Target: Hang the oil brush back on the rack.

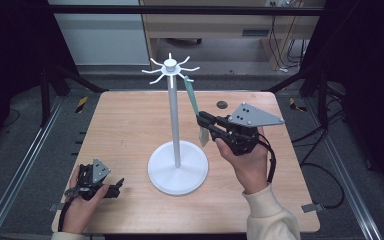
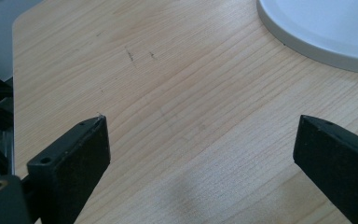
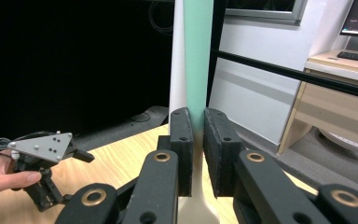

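A light wooden table [image 1: 130,130] fills the middle of the high view. At its centre stands a white stand [image 1: 175,125] with a round base, a thin pole and curled hooks on top. A long, flat spatula [image 1: 194,105], mint green above and cream toward its lower end, hangs from a hook just right of the pole. The right gripper [image 1: 203,121] pinches it, jaws nearly closed. At lower left, the left gripper [image 1: 116,187] rests low over the table, jaws wide apart and empty.

You look down on the table [image 1: 130,125] from above your side, while each gripper camera sits close behind its jaws, both sharing the white stand [image 1: 176,120].
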Available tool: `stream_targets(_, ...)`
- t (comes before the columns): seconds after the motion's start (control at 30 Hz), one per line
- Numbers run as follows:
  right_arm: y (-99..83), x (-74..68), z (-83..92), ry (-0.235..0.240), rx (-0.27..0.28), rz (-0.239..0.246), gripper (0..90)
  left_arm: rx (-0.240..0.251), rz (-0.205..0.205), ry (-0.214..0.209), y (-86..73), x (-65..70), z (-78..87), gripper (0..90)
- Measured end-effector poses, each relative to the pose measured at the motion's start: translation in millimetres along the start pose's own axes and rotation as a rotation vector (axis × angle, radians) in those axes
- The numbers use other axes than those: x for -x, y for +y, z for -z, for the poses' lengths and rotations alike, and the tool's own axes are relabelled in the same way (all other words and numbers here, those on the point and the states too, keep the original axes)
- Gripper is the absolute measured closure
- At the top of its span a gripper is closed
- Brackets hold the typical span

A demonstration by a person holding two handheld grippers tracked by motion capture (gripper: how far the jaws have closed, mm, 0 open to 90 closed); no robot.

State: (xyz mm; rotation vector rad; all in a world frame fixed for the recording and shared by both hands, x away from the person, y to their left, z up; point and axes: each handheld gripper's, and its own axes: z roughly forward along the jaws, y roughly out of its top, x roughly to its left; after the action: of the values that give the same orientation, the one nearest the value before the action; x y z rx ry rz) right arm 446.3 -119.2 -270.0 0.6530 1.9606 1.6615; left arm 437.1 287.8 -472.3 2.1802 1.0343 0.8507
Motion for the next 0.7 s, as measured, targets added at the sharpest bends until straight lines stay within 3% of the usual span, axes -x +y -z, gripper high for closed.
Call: stream_targets(0.7,-3.6,-0.6,-11.3,-0.027,0.014,-0.007,80.3,0.000,0.002,0.000,0.0,-0.3,-0.1,3.3)
